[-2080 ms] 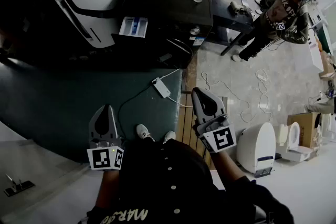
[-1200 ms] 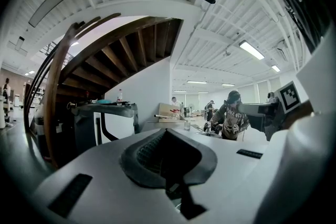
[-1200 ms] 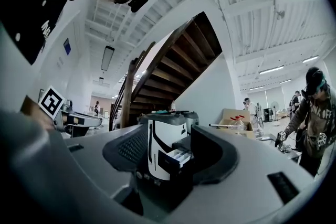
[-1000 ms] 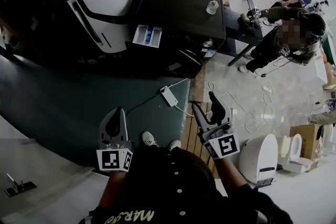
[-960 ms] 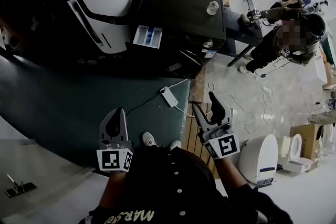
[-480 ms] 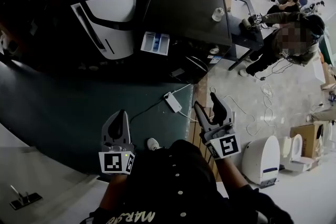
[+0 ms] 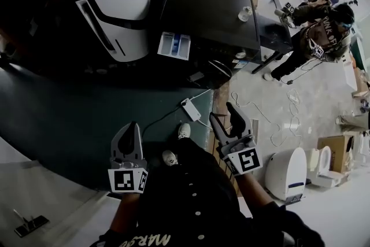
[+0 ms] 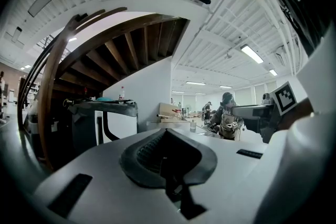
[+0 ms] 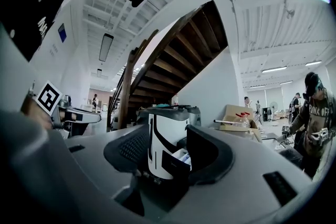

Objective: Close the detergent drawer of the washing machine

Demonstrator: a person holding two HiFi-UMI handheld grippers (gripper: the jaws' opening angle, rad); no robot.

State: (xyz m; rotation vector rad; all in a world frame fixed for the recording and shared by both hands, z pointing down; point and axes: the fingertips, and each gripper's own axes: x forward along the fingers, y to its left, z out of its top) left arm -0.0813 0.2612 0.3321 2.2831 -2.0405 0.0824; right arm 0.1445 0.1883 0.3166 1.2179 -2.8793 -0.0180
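- The white detergent drawer with blue compartments [image 7: 174, 45] stands pulled out from the front of the dark, black-topped washing machine [image 7: 211, 6], well ahead of both grippers.
- The right gripper [image 7: 226, 117] has its jaws wide. They have just been closing slightly, with nothing between them.
- The left gripper [image 7: 132, 129] has its jaws together and is empty.
- A rounded white-and-black appliance [image 7: 118, 6] stands left of the drawer.

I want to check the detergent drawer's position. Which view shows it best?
The head view: the detergent drawer juts open from the dark washing machine, with its compartments visible from above. The right gripper view shows only a small, distant part of it. The left gripper view does not show it.
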